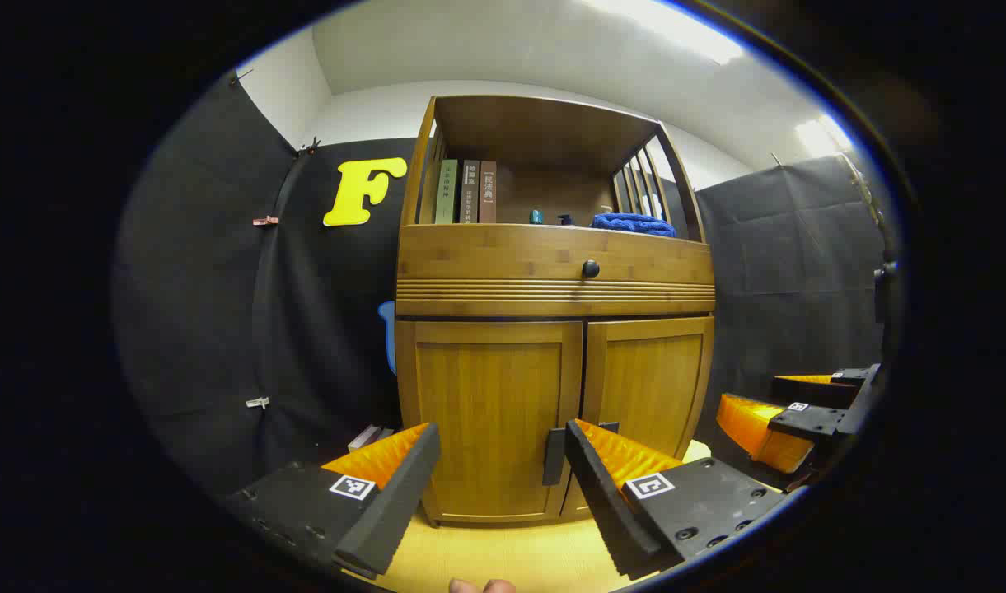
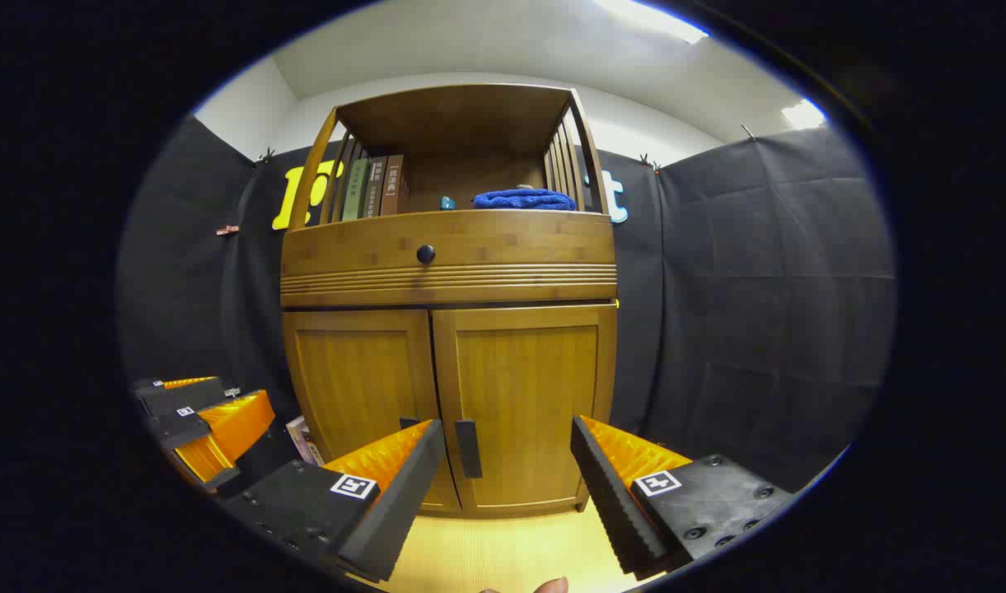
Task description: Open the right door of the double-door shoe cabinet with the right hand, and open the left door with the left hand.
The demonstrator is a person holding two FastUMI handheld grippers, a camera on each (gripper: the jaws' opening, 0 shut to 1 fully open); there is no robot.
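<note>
A wooden shoe cabinet stands ahead with both lower doors closed. In the left gripper view, the left door [image 1: 490,416] fills the centre and its dark handle [image 1: 554,455] sits just inside my open left gripper [image 1: 503,449]. The right door [image 1: 647,383] lies beyond, and my right gripper [image 1: 787,408] hangs off to the right. In the right gripper view, the right door [image 2: 523,403] faces me and its dark handle [image 2: 467,448] stands between the fingers of my open right gripper [image 2: 507,445], some way short of the door. The left door [image 2: 358,387] sits beside it.
Above the doors is a drawer with a round black knob [image 2: 425,254]. The open shelf on top holds books [image 2: 375,188] and a folded blue cloth [image 2: 523,199]. Black cloth walls close in on both sides. Pale flooring [image 2: 503,543] lies in front of the cabinet.
</note>
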